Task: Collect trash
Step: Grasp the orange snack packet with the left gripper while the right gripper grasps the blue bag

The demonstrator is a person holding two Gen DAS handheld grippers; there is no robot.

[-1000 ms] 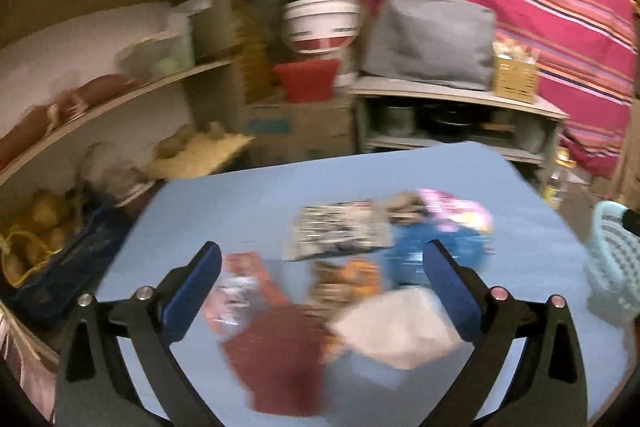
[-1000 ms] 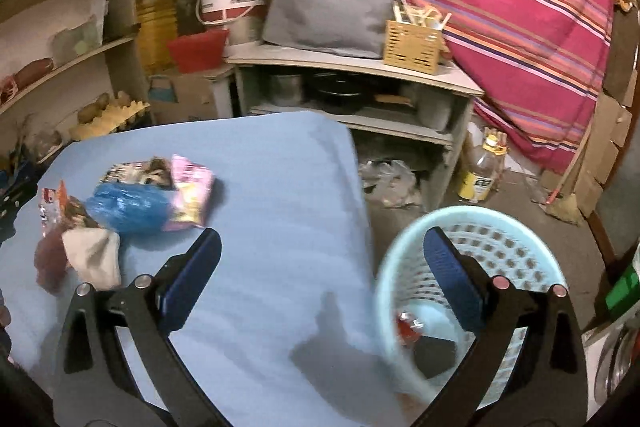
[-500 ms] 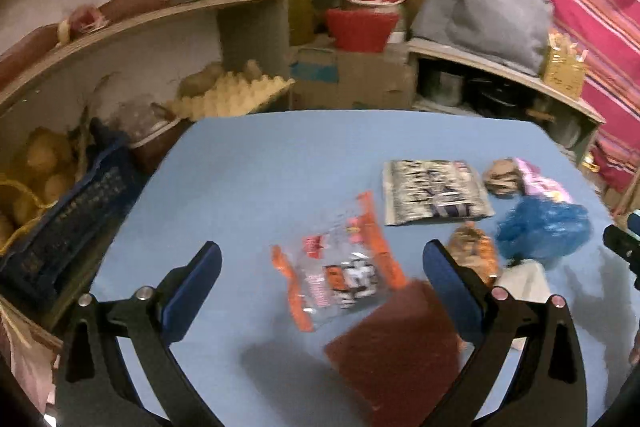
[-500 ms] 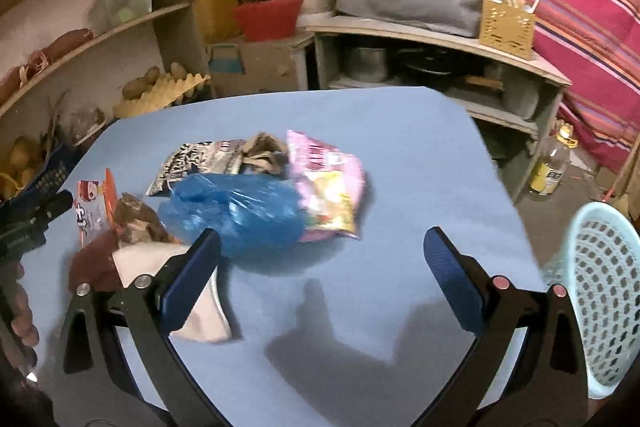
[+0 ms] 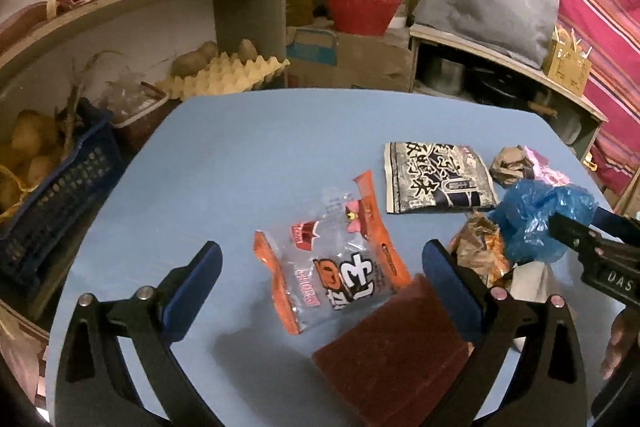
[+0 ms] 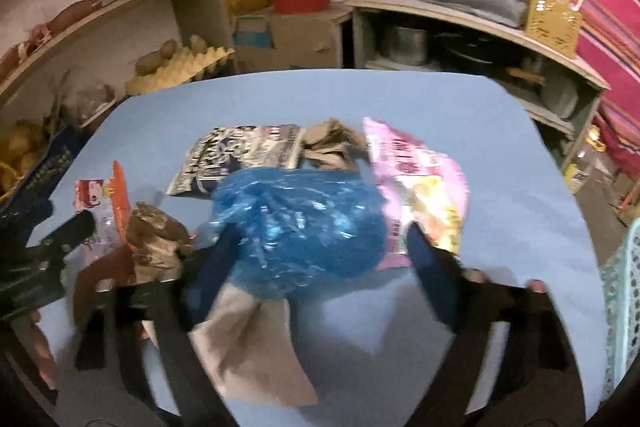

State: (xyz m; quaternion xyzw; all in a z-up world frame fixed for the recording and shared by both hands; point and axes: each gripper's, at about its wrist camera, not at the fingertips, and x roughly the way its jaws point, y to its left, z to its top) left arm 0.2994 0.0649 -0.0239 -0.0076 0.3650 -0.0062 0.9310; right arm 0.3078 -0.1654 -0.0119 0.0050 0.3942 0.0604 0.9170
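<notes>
The right gripper is straddling the crumpled blue plastic bag with its jaws spread wide on either side, not yet clenched on it, while the left gripper is hanging released over the clear orange-edged snack wrapper, grasping nothing. All trash is lying on the light blue table; taking the blue bag as landmark, the pink and yellow snack packet is touching its right side, the black and white printed packet and the crumpled brown paper are lying just behind it, the beige cloth-like piece is lying partly under its near edge, and the dark red scouring pad and another crumpled brown wrapper are sitting to its left. The pale turquoise perforated basket is standing well to the right of the bag, past the table edge. Risk 1: the bag is light and springy, so closing jaws may be pinching only a loose fold and letting it slip during transfer. Risk 2: the jaws may be catching the beige piece or pink packet as well, dragging either off the table. Risk 3: the 2 grippers are working close together beside the bag, so a collision is likely if both are descending at once. The right view is blurred, so contact with the bag cannot be confirmed.
</notes>
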